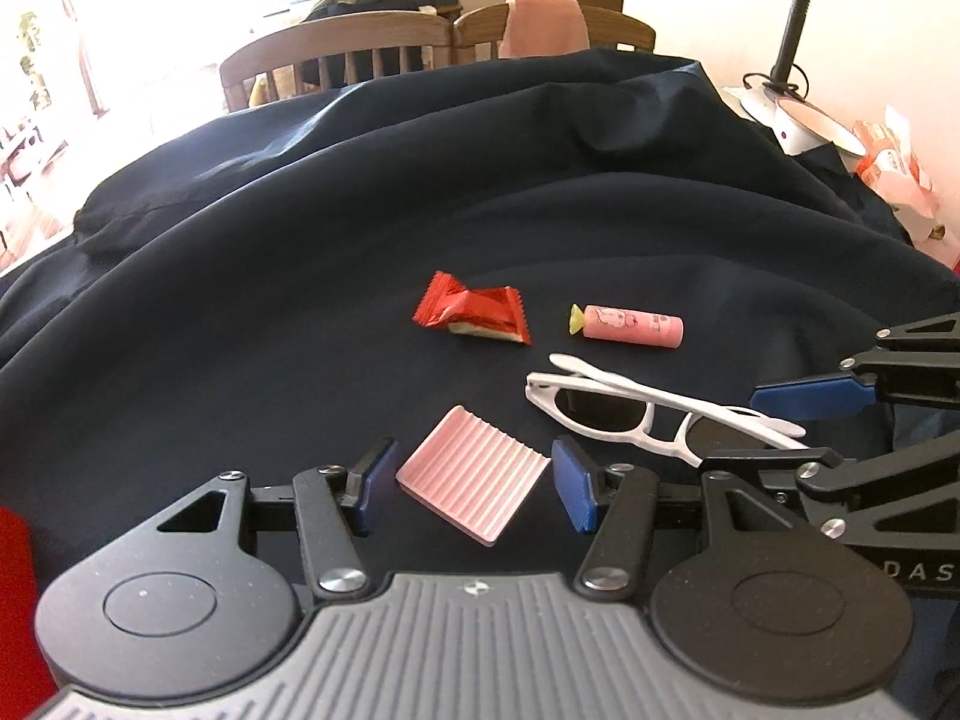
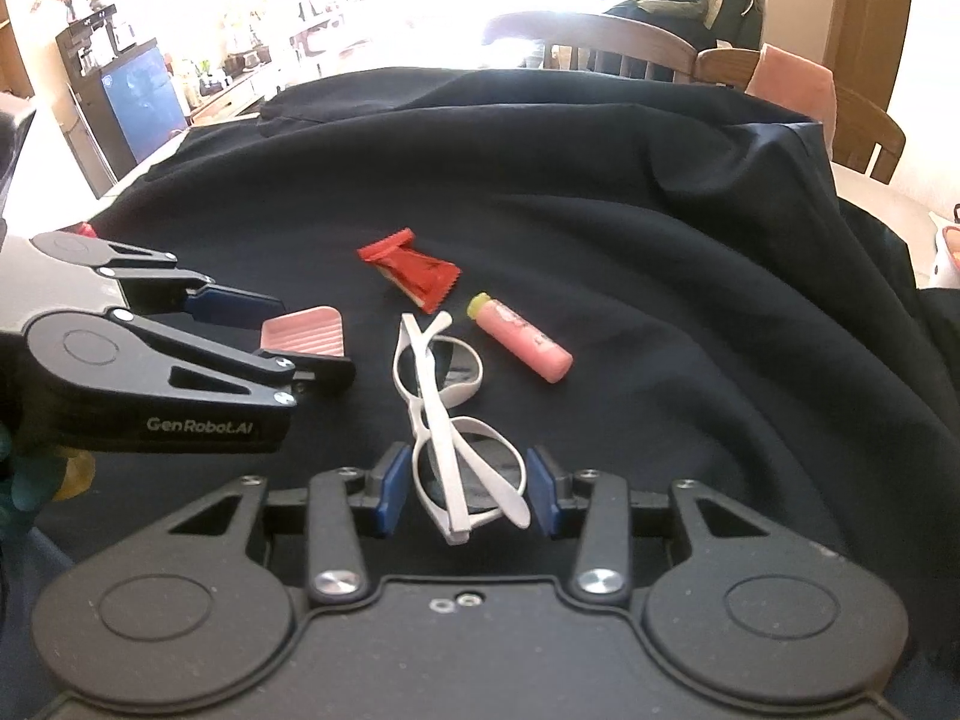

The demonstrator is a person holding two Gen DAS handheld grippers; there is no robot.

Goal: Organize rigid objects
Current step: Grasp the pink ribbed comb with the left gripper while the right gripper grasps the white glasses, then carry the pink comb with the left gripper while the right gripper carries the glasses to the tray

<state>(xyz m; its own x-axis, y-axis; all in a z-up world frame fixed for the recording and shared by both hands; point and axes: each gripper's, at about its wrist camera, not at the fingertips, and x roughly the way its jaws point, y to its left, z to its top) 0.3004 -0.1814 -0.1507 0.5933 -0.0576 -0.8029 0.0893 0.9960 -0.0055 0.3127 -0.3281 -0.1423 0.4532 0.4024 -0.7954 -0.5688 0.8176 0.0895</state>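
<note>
On a dark cloth lie a pink ribbed tray (image 1: pixel 474 483), white folded sunglasses (image 1: pixel 654 414), a red snack wrapper (image 1: pixel 474 315) and a pink tube with a yellow cap (image 1: pixel 630 324). My left gripper (image 1: pixel 474 492) is open, its blue pads on either side of the tray without touching it. My right gripper (image 2: pixel 468 489) is open around the near lens of the sunglasses (image 2: pixel 456 420). The right wrist view also has the tray (image 2: pixel 306 330), the wrapper (image 2: pixel 414 270), the tube (image 2: pixel 522 345) and the left gripper (image 2: pixel 288 336) at the left.
The dark cloth (image 1: pixel 300 276) is rumpled, with raised folds at the back. Wooden chairs (image 1: pixel 336 54) stand behind the table. A gooseneck desk lamp (image 1: pixel 798 102) and a printed plastic bag (image 1: pixel 894 162) sit at the far right. A red object (image 1: pixel 15 600) shows at the left edge.
</note>
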